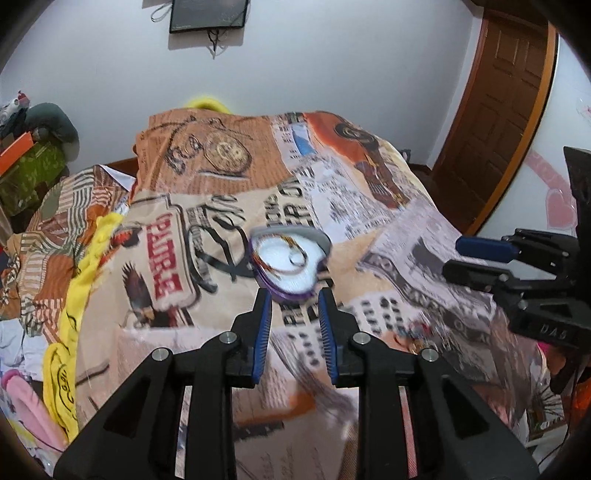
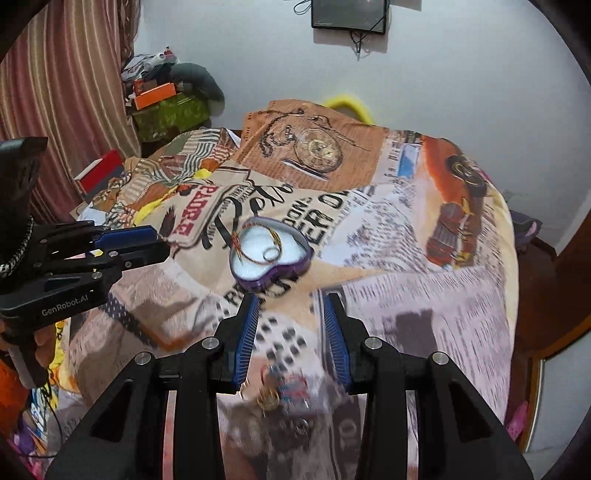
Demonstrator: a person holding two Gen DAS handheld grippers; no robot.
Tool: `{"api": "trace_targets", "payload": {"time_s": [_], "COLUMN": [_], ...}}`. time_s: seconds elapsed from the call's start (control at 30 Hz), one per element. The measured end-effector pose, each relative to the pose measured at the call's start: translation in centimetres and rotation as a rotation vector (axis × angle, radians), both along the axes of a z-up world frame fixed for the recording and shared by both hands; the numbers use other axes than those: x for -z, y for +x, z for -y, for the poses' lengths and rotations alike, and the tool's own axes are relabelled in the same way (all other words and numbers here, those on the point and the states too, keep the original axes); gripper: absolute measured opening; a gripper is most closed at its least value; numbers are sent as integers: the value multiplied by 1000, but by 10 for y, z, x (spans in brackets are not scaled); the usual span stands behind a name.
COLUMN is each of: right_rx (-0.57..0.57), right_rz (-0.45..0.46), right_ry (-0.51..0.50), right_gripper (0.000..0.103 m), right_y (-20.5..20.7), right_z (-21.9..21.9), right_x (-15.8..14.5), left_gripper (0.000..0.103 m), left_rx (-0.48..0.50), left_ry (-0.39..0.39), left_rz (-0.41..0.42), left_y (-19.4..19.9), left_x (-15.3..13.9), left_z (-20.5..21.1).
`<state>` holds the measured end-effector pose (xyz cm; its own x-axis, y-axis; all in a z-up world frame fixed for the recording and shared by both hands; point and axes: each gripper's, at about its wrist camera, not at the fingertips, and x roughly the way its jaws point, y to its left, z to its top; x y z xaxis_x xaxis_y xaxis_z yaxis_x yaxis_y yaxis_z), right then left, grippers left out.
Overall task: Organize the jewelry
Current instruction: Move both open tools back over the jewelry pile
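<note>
- A bed (image 2: 424, 295) covered with a printed newspaper-and-pocket-watch patterned blanket (image 1: 221, 184) was seen in both wrist views.
- A heart-shaped jewelry box (image 2: 271, 254) with a purple wall and white lining was found lying open near the middle of the bed, well away from its edges.
- A thin gold-and-red chain (image 2: 258, 245) and a small ring-like loop (image 2: 271, 254) were noted inside the box, resting on the white lining; finer detail was lost to blur.
- The left tool (image 1: 295, 301) was observed just short of the box's near point, its blue-padded fingers (image 1: 263, 332) spread fairly wide with nothing between them.
- In the left wrist view, the box (image 1: 290, 260) was seen directly ahead of the gap between the fingers, close to but apart from the tips.
- The right tool (image 2: 290, 304) was recorded nearer the foot-side edge of the bed, its fingers (image 2: 245, 339) likewise set wide and holding nothing.
- A small heap of loose jewelry (image 2: 286, 393), gold and red-blue in colour, was seen on the blanket below the right tool's fingers, blurred; individual pieces could not be told apart.
- The same heap (image 1: 417, 336) was faintly visible in the left wrist view, to the right of the left tool.
- Each tool was caught in the other's camera, at the side of the frame.
- A dark wall-mounted screen (image 2: 349, 14) and a brown wooden door (image 1: 495, 110) were noted beyond the bed.
</note>
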<state>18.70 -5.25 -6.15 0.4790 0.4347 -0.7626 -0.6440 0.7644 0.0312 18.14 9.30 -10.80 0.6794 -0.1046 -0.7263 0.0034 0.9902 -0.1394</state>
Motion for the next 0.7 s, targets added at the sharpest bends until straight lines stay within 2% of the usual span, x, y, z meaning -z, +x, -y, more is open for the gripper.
{"api": "trace_targets", "payload": {"time_s": [0.33, 0.63, 0.7], "right_rx": [59, 61, 50], "right_rz": [-16, -79, -100], "right_ry": [-20, -41, -40], "right_gripper": [34, 34, 34], "right_y": [-24, -41, -44], "right_z": [44, 65, 66], "right_x": [22, 51, 56], "left_gripper": [25, 25, 32], "left_rx": [95, 188, 202], "left_ry": [-29, -57, -48], "left_rz": [-92, -154, -165], "left_y": [-19, -13, -12], "left_x": [32, 53, 58], "left_z": [40, 73, 78]}}
